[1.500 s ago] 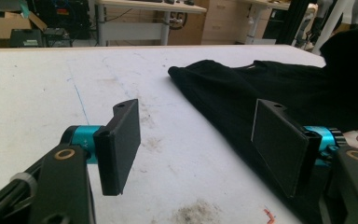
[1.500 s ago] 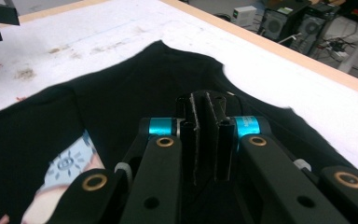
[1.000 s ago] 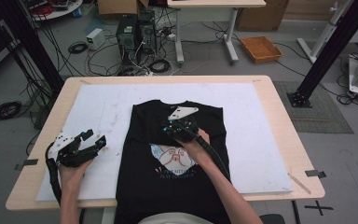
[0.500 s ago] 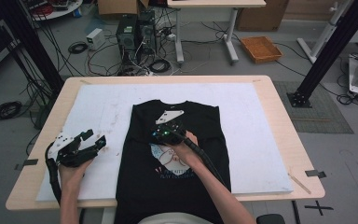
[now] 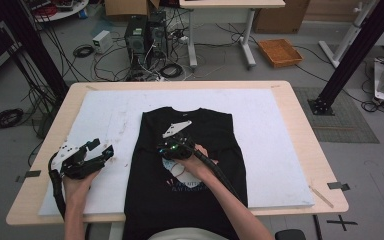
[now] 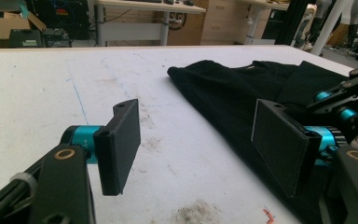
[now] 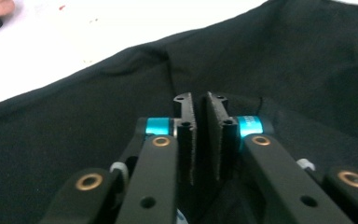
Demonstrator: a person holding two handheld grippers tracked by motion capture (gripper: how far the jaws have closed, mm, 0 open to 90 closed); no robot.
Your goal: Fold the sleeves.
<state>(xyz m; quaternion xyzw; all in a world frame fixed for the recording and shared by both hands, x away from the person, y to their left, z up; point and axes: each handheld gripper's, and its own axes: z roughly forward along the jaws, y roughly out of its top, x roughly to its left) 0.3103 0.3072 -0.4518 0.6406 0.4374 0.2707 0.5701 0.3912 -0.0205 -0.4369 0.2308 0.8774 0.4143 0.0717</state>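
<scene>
Here: black short-sleeved T-shirt with a pale printed chest graphic (image 5: pixel 190 150), spread flat on the white foam sheet (image 5: pixel 280 140) covering the light wooden counter (image 5: pixel 315 150), hem hanging over the near edge. Right tongs (image 5: pixel 172 148) resting on the shirt's middle, just above the graphic; jaws nearly together, pinching a raised fold of the black fabric in the right gripper view. Left tongs (image 5: pixel 97 152) held over the bare white sheet beside the shirt's left sleeve, jaws spread wide apart, nothing between them.
</scene>
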